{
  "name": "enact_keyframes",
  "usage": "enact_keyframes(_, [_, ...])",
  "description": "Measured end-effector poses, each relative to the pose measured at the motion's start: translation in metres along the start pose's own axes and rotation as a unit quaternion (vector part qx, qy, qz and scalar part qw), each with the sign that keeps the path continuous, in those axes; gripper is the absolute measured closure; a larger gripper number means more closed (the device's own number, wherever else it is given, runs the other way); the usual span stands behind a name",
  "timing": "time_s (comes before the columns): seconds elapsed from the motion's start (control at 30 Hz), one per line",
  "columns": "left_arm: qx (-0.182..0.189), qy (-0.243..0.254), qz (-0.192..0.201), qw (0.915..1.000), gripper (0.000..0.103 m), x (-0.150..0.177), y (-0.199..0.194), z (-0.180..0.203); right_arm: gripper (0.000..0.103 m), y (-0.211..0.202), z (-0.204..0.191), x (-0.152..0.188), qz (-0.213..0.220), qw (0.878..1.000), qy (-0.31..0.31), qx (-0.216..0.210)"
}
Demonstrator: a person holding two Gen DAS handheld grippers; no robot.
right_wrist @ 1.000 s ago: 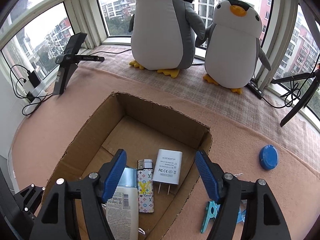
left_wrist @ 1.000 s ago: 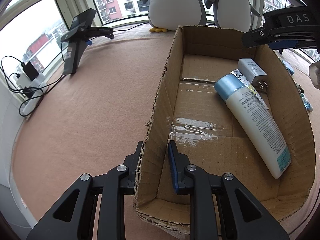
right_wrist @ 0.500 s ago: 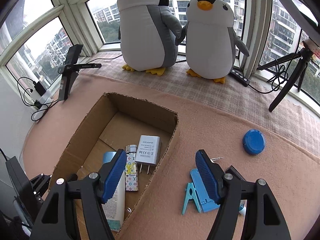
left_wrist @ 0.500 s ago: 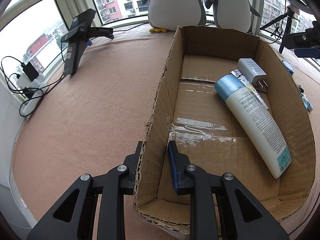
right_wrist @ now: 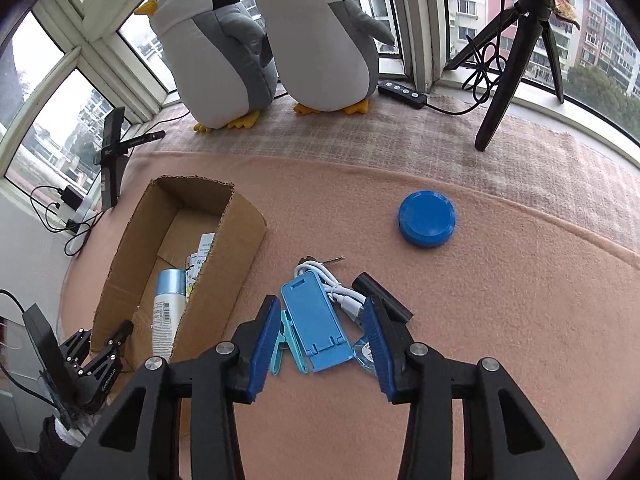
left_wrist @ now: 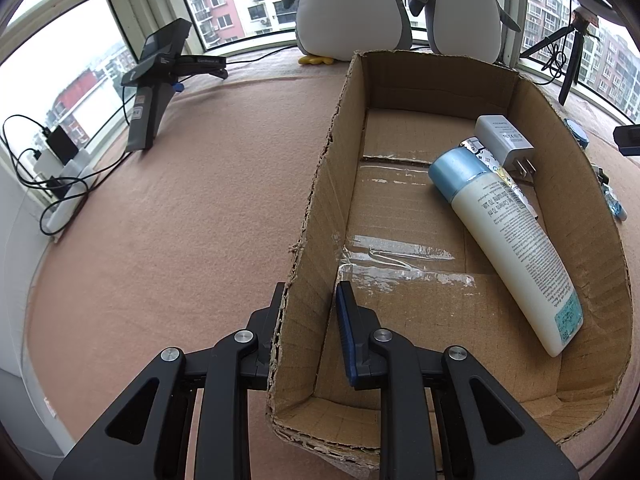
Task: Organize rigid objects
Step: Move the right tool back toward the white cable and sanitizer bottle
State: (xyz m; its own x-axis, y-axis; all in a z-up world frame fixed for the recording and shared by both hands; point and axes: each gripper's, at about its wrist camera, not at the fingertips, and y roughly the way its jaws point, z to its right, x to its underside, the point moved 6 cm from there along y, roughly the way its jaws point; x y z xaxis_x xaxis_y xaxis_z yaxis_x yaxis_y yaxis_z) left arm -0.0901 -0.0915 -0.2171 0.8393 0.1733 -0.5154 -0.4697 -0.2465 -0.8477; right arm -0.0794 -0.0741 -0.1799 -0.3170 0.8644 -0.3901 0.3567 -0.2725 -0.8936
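the cardboard box (right_wrist: 224,240) wall hides most of the charger (right_wrist: 206,243) and lighter (right_wrist: 191,270) in the right wrist view. the blue phone stand (right_wrist: 316,324) covers part of the white cable (right_wrist: 340,290) and the teal clip (right_wrist: 285,342). a small round item (label unreadable) (right_wrist: 363,354) sits half behind the right gripper (right_wrist: 320,344) finger. the bottle's (left_wrist: 516,240) print is too small to read.

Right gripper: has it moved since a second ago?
Yes. The right gripper has swung right, away from the cardboard box, and now hangs open above the blue phone stand.
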Motion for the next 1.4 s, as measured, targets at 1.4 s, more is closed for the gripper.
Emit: enact_keyframes(1.4, [0.0,-0.005,-0.003,1.0,0.083,0.001,0.002,-0.003,0.077,0.068,0.002,0.007,-0.102,0.975,-0.183,0.075])
